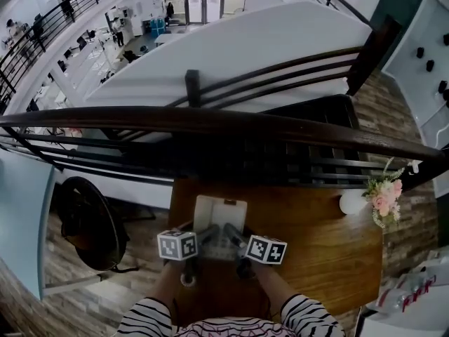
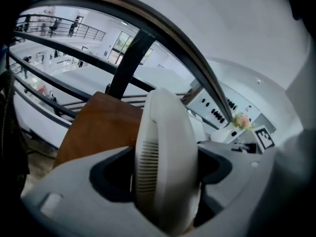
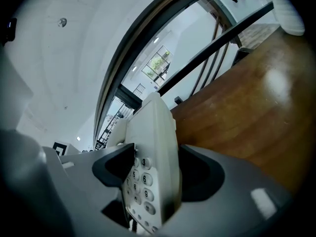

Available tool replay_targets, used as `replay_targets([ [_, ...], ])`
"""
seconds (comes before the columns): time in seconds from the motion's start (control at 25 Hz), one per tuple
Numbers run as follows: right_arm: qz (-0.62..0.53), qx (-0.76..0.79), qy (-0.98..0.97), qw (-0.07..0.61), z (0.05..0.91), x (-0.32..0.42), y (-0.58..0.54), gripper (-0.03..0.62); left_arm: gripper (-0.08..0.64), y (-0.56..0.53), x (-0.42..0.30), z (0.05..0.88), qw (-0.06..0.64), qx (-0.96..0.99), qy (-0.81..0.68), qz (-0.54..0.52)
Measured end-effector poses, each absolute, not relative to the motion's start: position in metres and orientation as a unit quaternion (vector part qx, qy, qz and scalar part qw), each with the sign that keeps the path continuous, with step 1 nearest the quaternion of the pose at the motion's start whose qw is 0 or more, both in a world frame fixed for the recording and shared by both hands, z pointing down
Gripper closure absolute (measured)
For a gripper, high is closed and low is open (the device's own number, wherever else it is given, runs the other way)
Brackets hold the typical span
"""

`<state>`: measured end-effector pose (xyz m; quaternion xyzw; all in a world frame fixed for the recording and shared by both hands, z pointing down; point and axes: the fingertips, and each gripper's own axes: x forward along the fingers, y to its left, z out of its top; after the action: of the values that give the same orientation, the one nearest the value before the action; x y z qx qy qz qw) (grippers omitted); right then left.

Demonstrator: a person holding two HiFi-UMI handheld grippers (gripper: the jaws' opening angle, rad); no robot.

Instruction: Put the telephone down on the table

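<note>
A white desk telephone (image 1: 219, 220) is over the brown wooden table (image 1: 330, 255), near its back-left part; I cannot tell whether it touches the top. My left gripper (image 1: 205, 234) is shut on its left side, where the ribbed handset (image 2: 165, 162) fills the space between the jaws. My right gripper (image 1: 235, 237) is shut on its right side, where the keypad (image 3: 140, 181) shows between the jaws. Both marker cubes sit just in front of the person's striped sleeves.
A white vase (image 1: 351, 202) with pink flowers (image 1: 384, 196) stands at the table's back right corner. A dark balcony railing (image 1: 210, 123) runs just behind the table. A black round chair (image 1: 88, 223) is on the floor to the left, and white packaging (image 1: 414, 293) lies at the lower right.
</note>
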<state>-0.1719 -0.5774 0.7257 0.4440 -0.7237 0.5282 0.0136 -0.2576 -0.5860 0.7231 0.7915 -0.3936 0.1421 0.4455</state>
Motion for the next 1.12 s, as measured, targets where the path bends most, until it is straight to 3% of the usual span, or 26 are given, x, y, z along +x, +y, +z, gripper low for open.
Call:
replay_targets([
  [1.12,0.543,0.441,-0.714,0.03,0.765,-0.168,-0.606,0.296,0.201,-0.61,-0.255,0.762,0.46,0.765,-0.421,0.161],
])
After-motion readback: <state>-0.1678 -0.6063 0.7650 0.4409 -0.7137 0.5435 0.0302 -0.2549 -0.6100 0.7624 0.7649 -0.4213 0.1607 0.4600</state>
